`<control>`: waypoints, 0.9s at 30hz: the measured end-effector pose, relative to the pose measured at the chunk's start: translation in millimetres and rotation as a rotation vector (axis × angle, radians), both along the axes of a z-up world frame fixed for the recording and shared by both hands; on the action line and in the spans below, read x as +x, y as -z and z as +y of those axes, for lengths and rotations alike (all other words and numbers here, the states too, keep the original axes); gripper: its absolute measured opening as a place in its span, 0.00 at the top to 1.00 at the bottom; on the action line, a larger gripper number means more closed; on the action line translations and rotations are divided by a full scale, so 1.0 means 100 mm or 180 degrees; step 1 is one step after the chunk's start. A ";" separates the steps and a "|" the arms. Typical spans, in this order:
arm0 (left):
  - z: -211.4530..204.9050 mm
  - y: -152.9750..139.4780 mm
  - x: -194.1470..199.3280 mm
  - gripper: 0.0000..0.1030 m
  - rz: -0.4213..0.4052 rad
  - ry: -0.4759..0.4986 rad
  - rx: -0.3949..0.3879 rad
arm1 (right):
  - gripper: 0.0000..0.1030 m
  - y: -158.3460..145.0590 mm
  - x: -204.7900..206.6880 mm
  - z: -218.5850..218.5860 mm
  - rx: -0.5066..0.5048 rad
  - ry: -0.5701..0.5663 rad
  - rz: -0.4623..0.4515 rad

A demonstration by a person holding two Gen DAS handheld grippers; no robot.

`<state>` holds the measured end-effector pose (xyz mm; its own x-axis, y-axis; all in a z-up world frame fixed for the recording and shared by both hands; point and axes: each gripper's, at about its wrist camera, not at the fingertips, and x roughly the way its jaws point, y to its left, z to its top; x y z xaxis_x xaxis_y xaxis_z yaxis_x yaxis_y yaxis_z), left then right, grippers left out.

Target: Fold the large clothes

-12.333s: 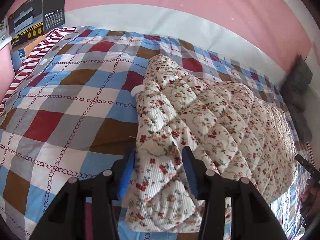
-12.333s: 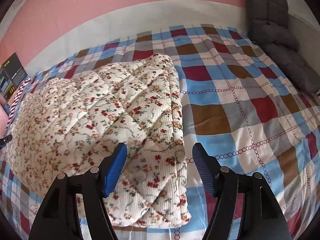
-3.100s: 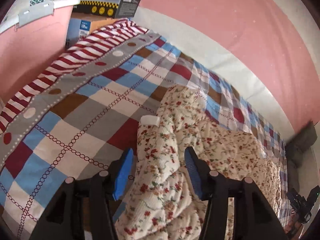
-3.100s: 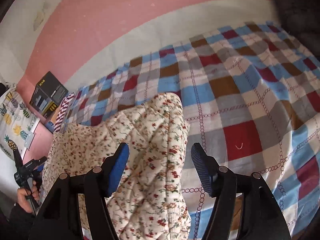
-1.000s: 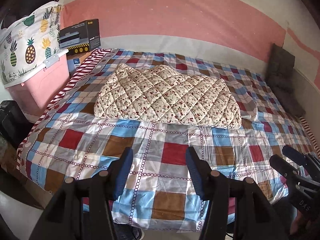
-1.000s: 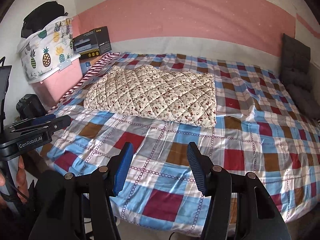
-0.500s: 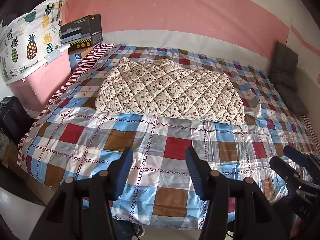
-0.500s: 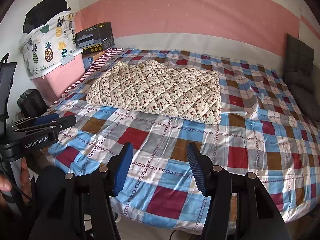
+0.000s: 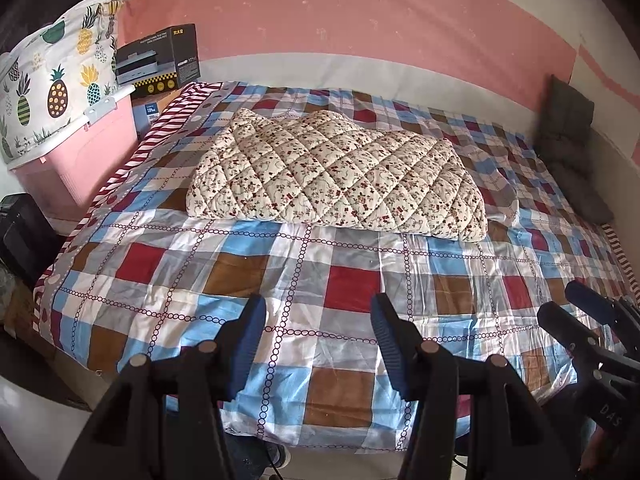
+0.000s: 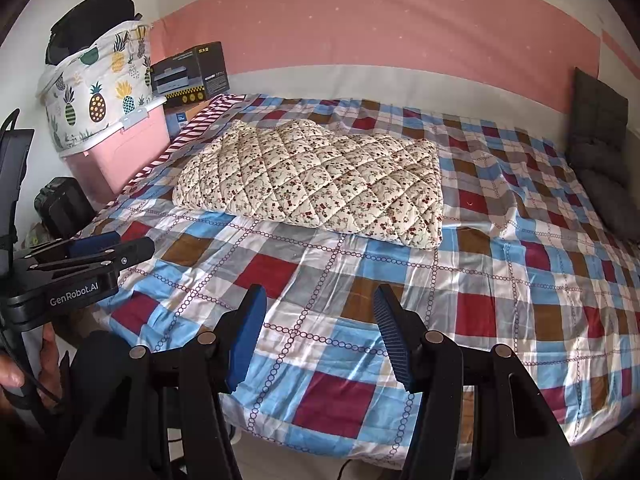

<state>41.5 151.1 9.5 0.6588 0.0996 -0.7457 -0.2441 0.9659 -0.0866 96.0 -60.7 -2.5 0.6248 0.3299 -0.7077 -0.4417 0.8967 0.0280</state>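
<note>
Nearby, pink bin (image 9: 76, 152), black box (image 9: 160, 62), cushions (image 9: 568, 136)

Folded quilt (image 9: 336, 176) lies on the bed (image 9: 340, 280), storage bin (image 9: 80, 152) left.

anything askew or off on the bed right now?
Nothing stands out. The floral quilted garment lies folded in a neat block on the plaid bedspread; the bedspread is mildly wrinkled. Both grippers hang open and empty, short of the bed.

My tongs (image 9: 318, 340) are matt black plastic with ribbed blue pads (image 9: 248, 340). The quilted floral garment (image 9: 336, 178) is soft corded cloth; the checked bedsheet (image 9: 348, 292) is smooth, faintly glossy fabric.
</note>
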 end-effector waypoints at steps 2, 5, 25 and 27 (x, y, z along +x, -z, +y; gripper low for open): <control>-0.01 0.00 0.00 0.45 -0.0002 -0.0010 0.0004 | 0.45 0.00 0.00 0.00 0.0001 -0.0001 0.0006; -0.01 -0.01 -0.01 0.45 -0.0002 -0.0014 0.0010 | 0.45 0.00 0.00 0.01 -0.0001 0.0001 0.0004; -0.02 0.00 -0.02 0.45 0.0037 0.0063 0.0003 | 0.45 0.01 0.01 0.00 -0.0001 -0.0038 0.0014; -0.03 -0.01 -0.03 0.45 0.0028 0.0069 0.0006 | 0.45 0.01 0.01 0.00 0.0000 -0.0043 0.0018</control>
